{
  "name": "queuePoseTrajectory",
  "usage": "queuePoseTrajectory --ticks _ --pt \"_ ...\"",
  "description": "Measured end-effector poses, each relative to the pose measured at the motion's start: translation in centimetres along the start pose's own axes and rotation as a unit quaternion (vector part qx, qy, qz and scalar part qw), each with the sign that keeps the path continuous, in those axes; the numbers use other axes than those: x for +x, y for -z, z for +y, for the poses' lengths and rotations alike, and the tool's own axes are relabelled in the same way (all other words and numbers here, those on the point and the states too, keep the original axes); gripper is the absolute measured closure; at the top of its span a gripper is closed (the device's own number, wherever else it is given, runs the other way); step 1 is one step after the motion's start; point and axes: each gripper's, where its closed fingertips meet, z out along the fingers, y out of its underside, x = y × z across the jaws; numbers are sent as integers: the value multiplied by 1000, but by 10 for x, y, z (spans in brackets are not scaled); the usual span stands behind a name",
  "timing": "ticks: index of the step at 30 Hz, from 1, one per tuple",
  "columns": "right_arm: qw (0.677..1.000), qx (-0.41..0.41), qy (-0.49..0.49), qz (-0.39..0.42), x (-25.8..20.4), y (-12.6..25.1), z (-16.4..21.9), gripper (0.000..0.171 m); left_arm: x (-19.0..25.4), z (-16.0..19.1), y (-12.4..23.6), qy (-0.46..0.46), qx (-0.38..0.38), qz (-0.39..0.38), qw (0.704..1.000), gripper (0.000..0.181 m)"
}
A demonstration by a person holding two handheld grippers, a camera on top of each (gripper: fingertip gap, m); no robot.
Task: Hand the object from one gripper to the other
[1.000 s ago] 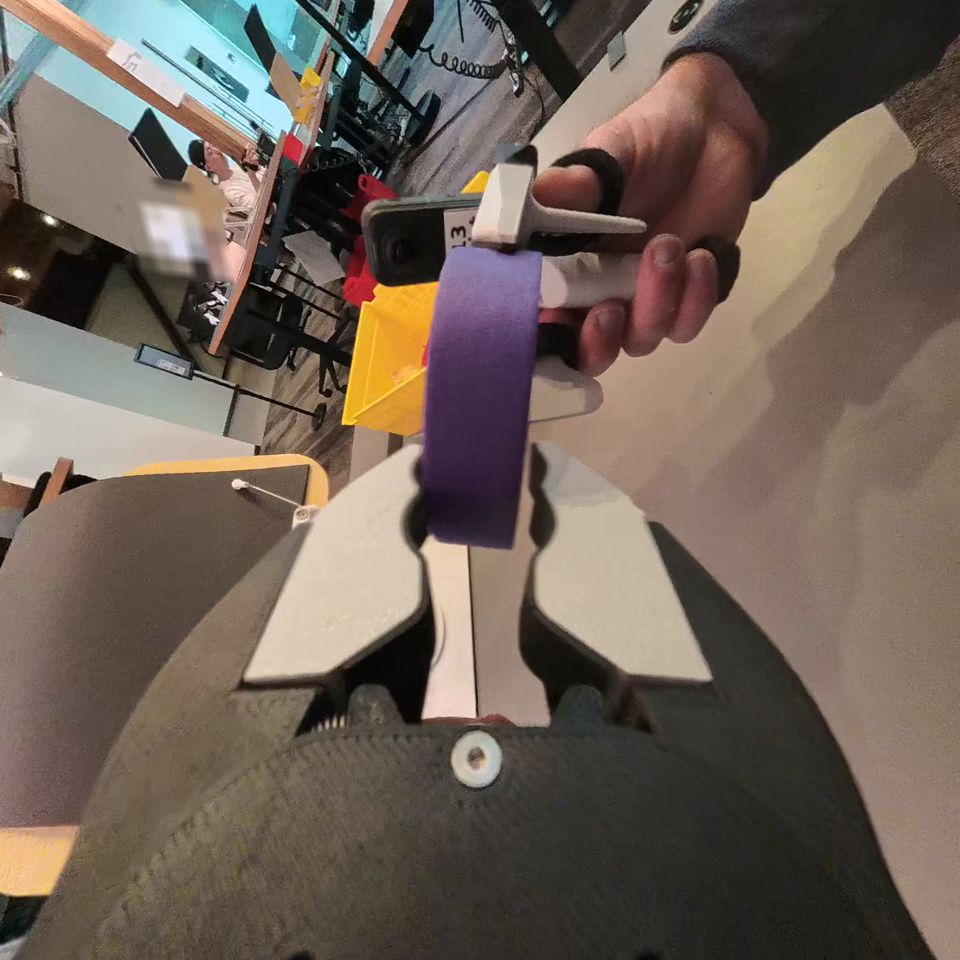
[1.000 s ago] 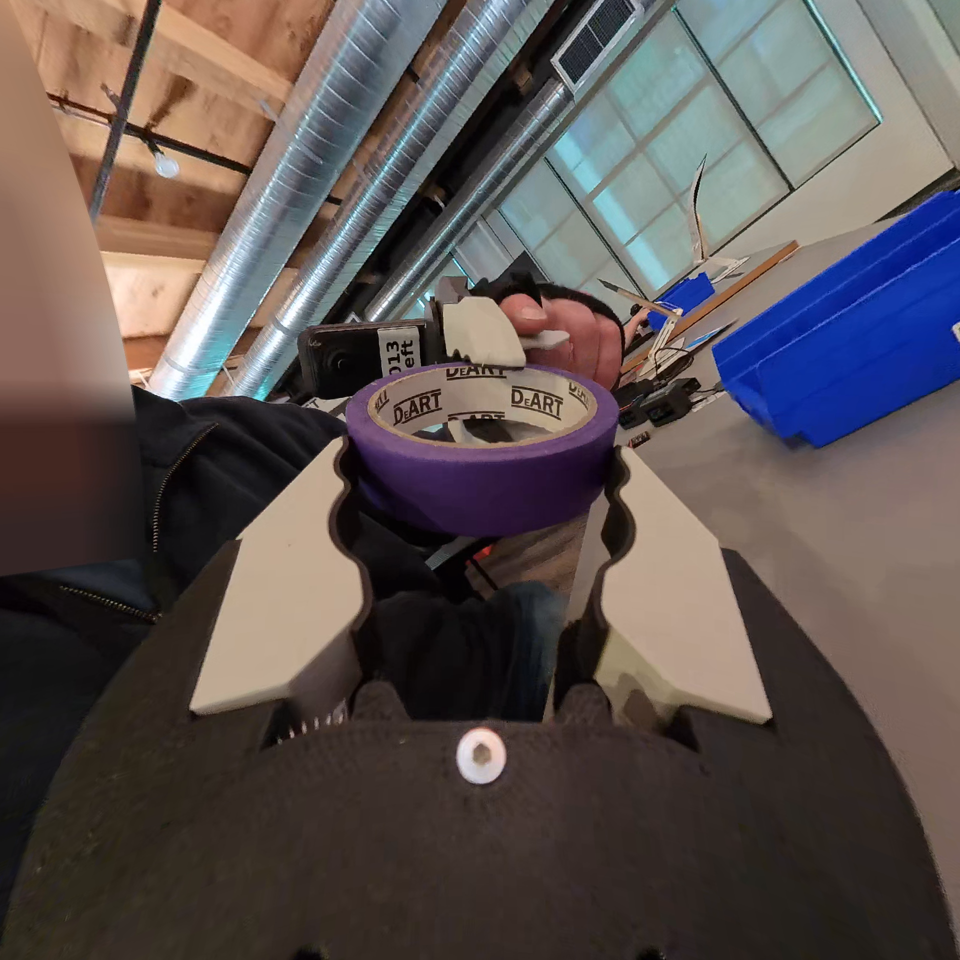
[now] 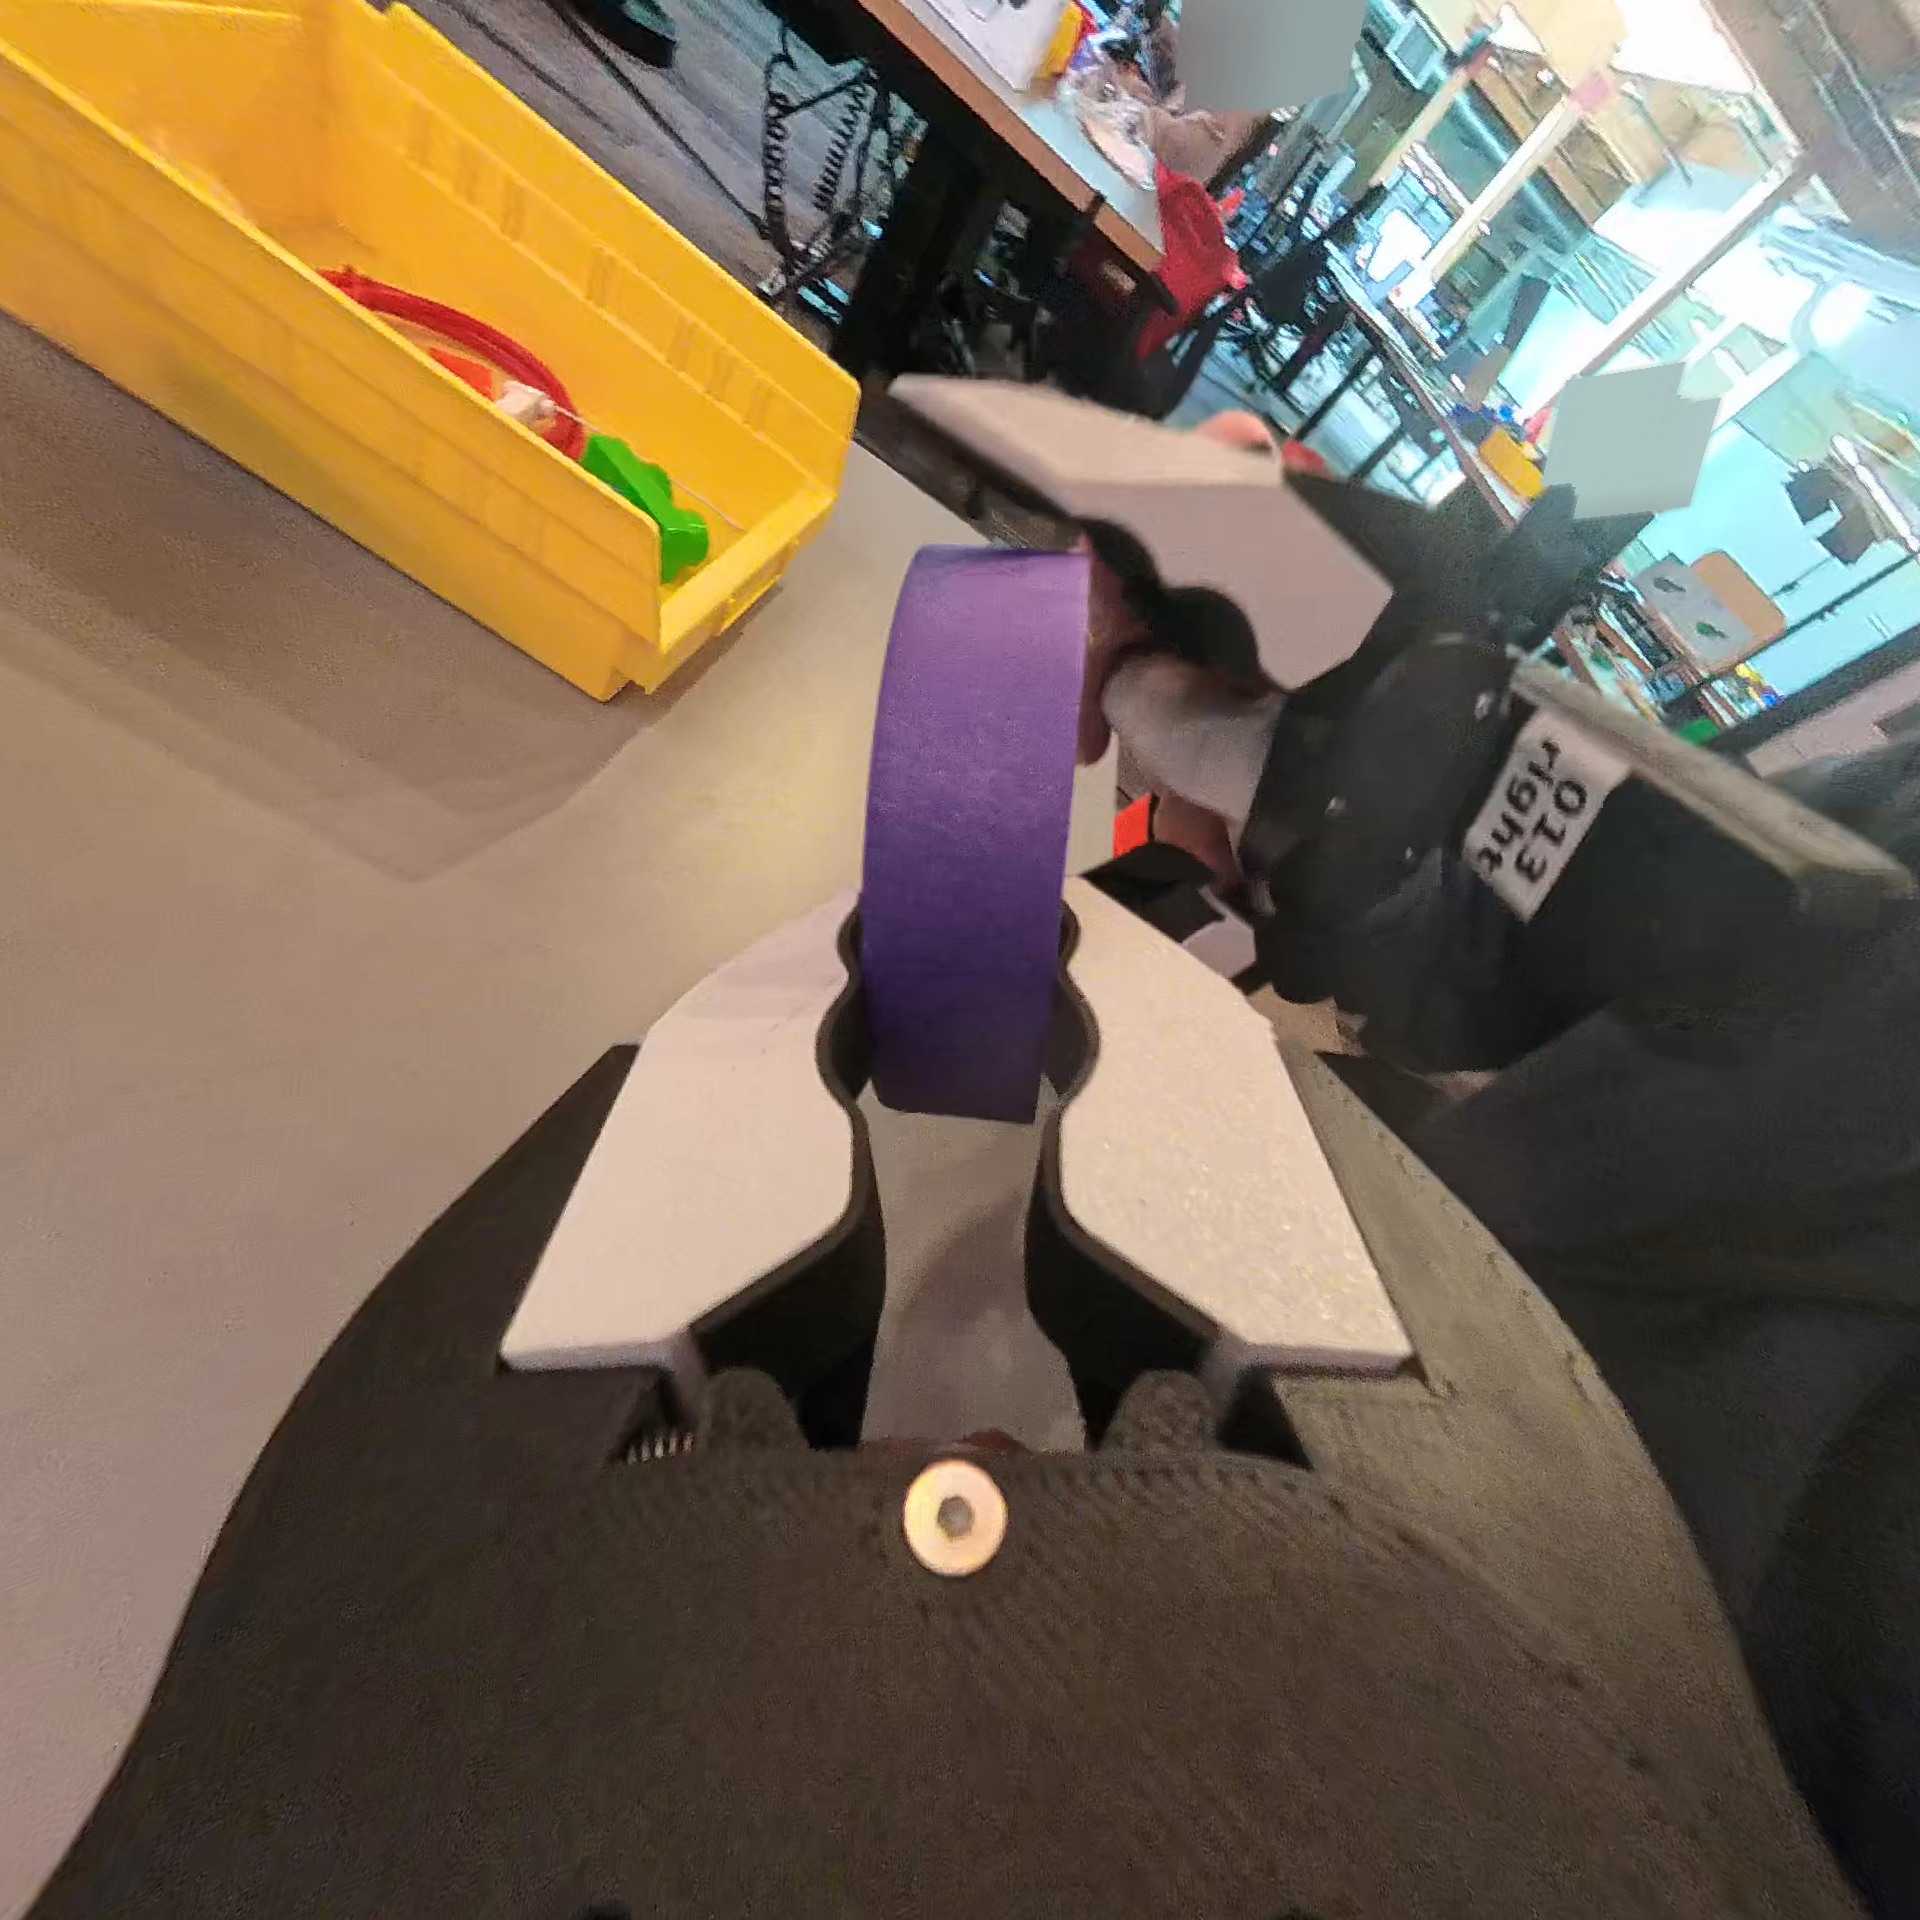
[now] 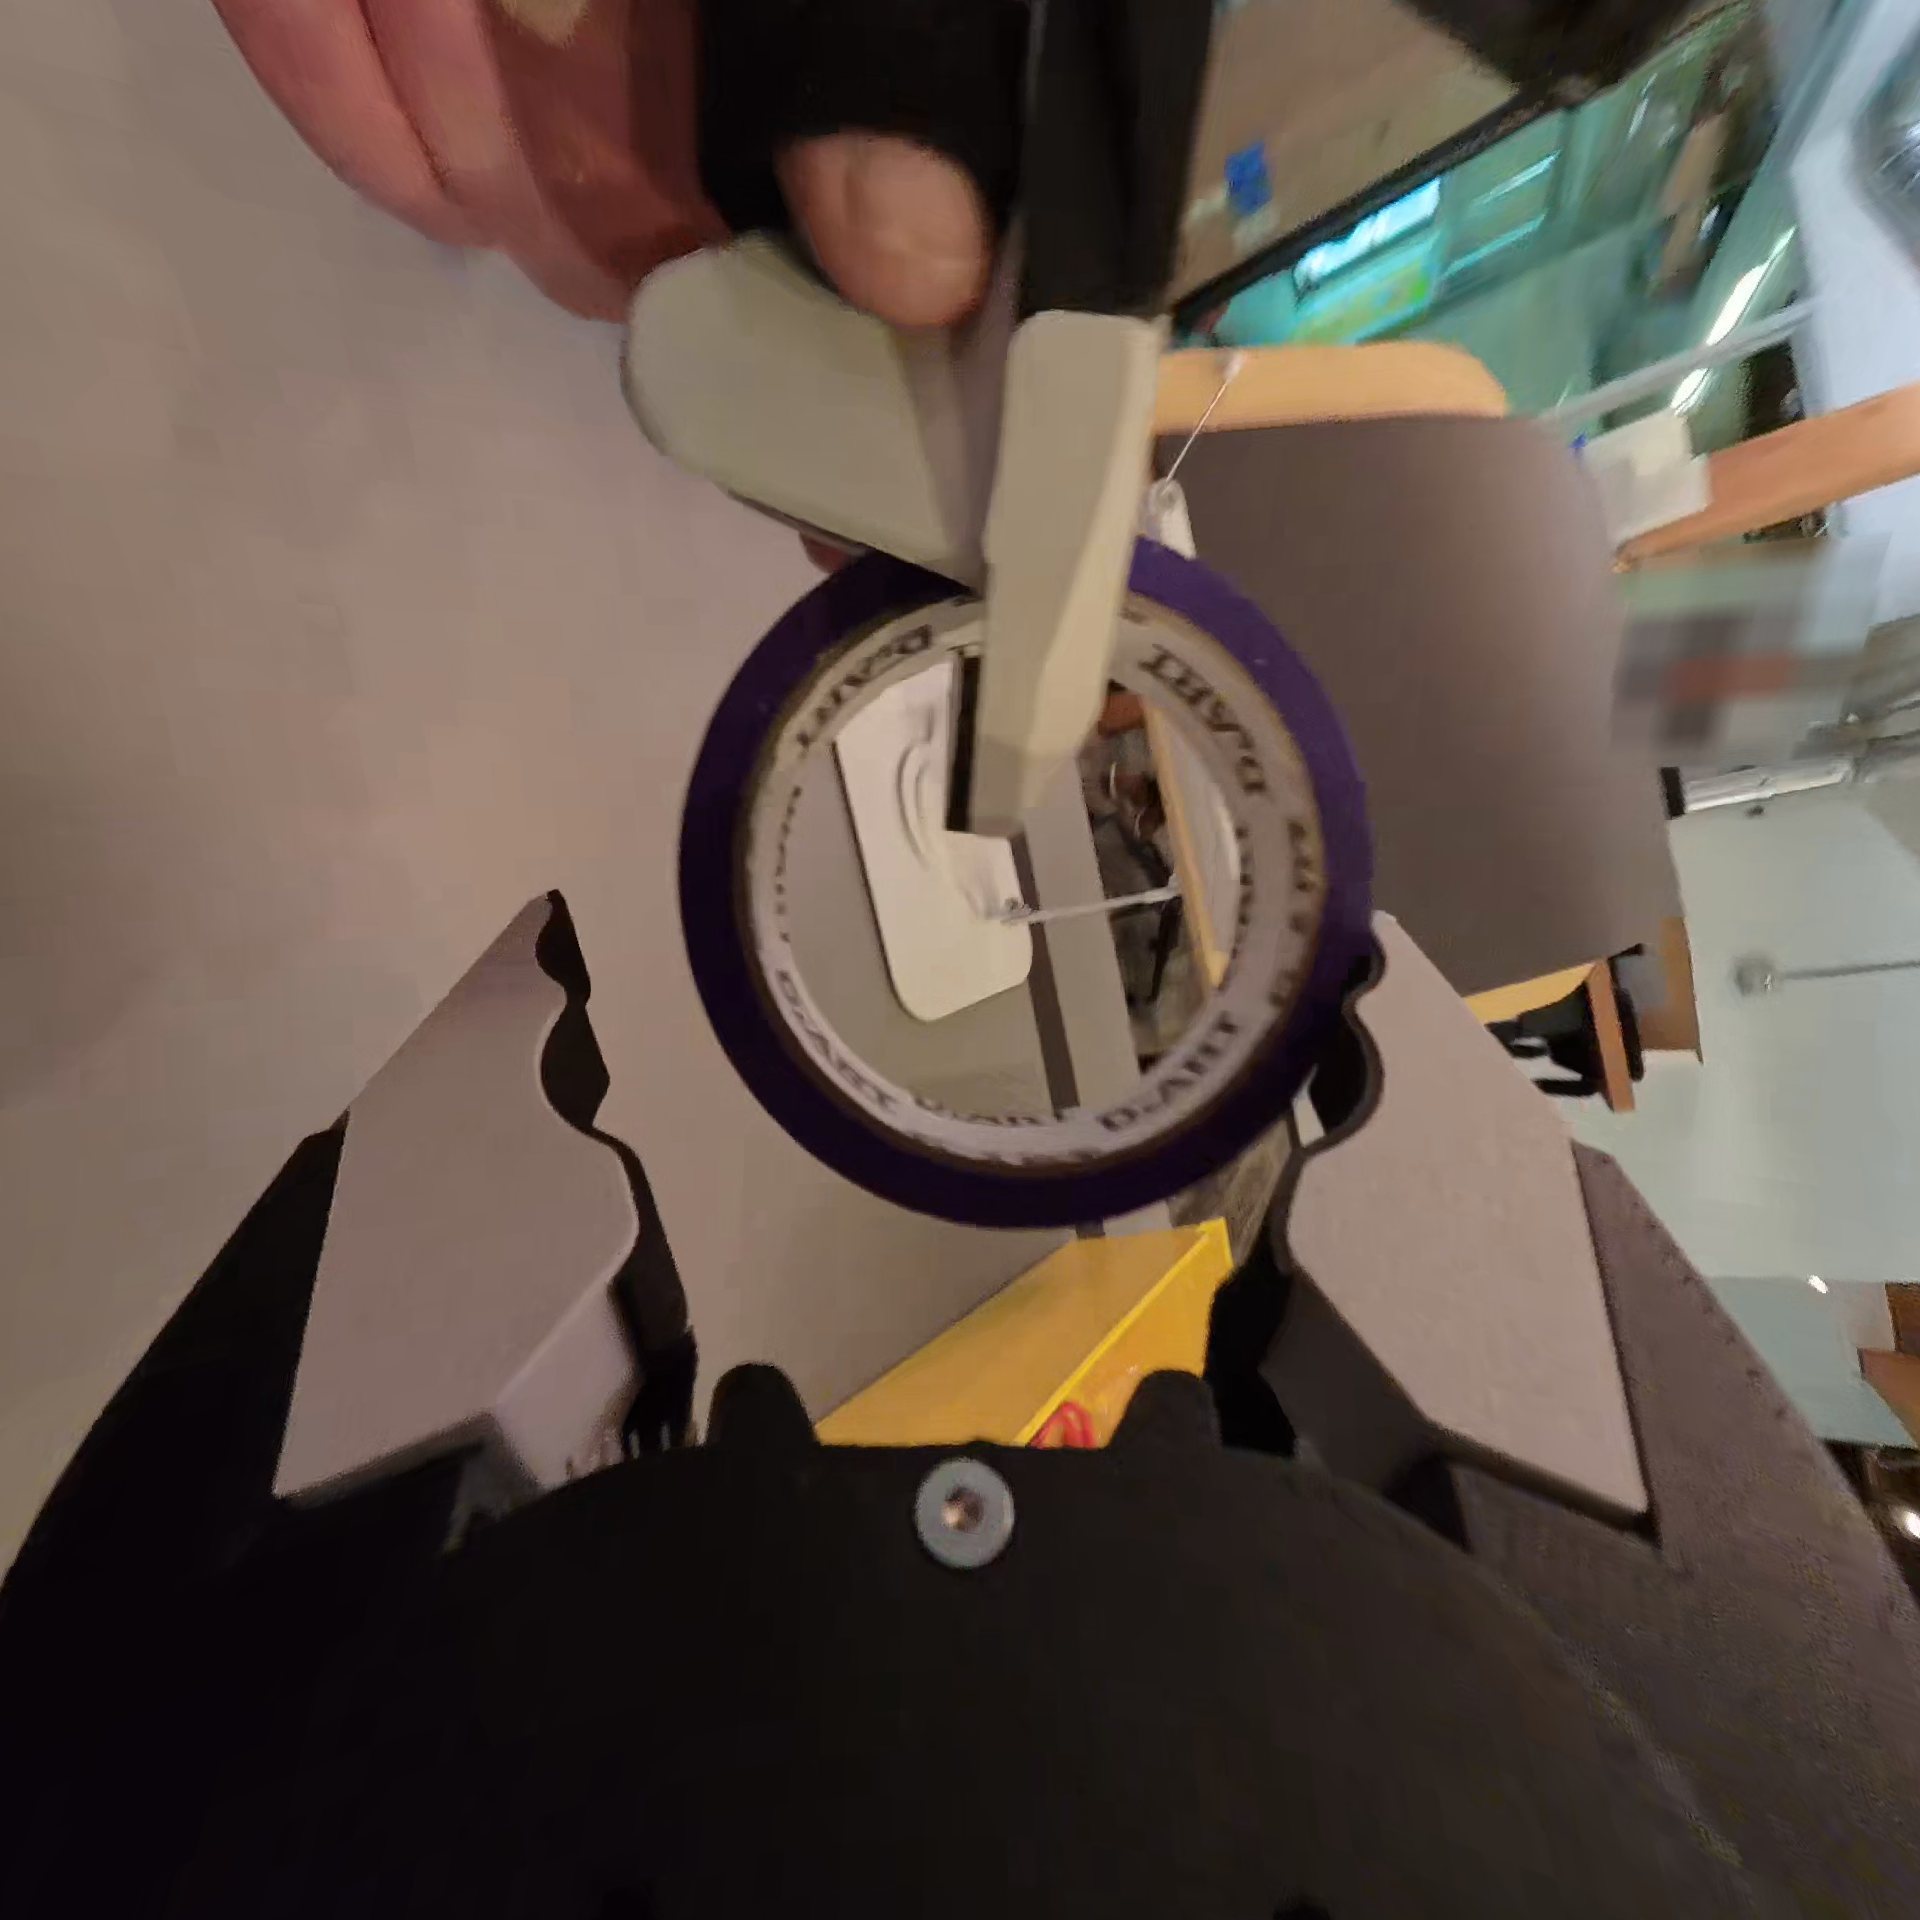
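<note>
A purple tape roll [image 3: 966, 831] stands edge-on between the fingers of my left gripper [image 3: 961, 935], which is shut on its two flat faces. In the right wrist view the roll [image 4: 717, 883] faces the camera, and the left gripper [image 4: 977, 790] reaches in from above, pinching its upper wall. My right gripper [image 4: 966, 925] is open. Its left finger stands clear of the roll and its right finger [image 4: 1455, 1143] sits at the roll's rim. In the left wrist view the right gripper [image 3: 1132, 613] sits behind the roll, jaws spread.
A yellow bin [image 3: 364, 436] holding a red ring [image 3: 468, 332] and a green piece [image 3: 644, 509] stands on the grey table [image 3: 260, 935] to the left; it also shows in the right wrist view [image 4: 1039, 1340]. A dark chair back [image 4: 1403, 675] is beyond. A hand [image 4: 883, 229] holds the left gripper.
My right gripper has opened off the tape roll it was holding. My left gripper has closed on the roll. Both views have swung round towards the table and the bin.
</note>
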Motion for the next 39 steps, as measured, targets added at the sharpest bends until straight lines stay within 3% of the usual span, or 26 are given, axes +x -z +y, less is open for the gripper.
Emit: queuePoseTrajectory --ticks 2,4,7,16,22,27,33,37,39 --pt "1000 -24 -10 8 0 -4 5 33 -2 1 -3 12 5 -14 1000 152" --pt "999 -40 -6 12 1 -5 9 48 -4 5 -5 24 1 -24 999 152" --pt "999 -52 2 14 0 -8 12 47 -5 8 -7 36 0 -32 999 152" --pt "997 -7 -58 -60 -8 -5 7 51 1 8 -8 26 20 -1 999 149" --pt "970 51 -169 -168 -22 3 0 51 13 -3 0 -101 74 -35 992 113" --pt "904 103 -274 -311 -38 19 -3 51 17 -9 14 -286 77 -125 947 90" --pt "773 176 -350 -500 -57 52 -13 51 28 5 5 -509 -7 -185 841 77" --pt "696 206 -366 -583 -63 67 -20 50 34 8 -9 -579 -44 -181 794 72" --pt "657 233 -396 -598 -55 69 -27 50 30 10 -16 -625 -71 -203 751 67"
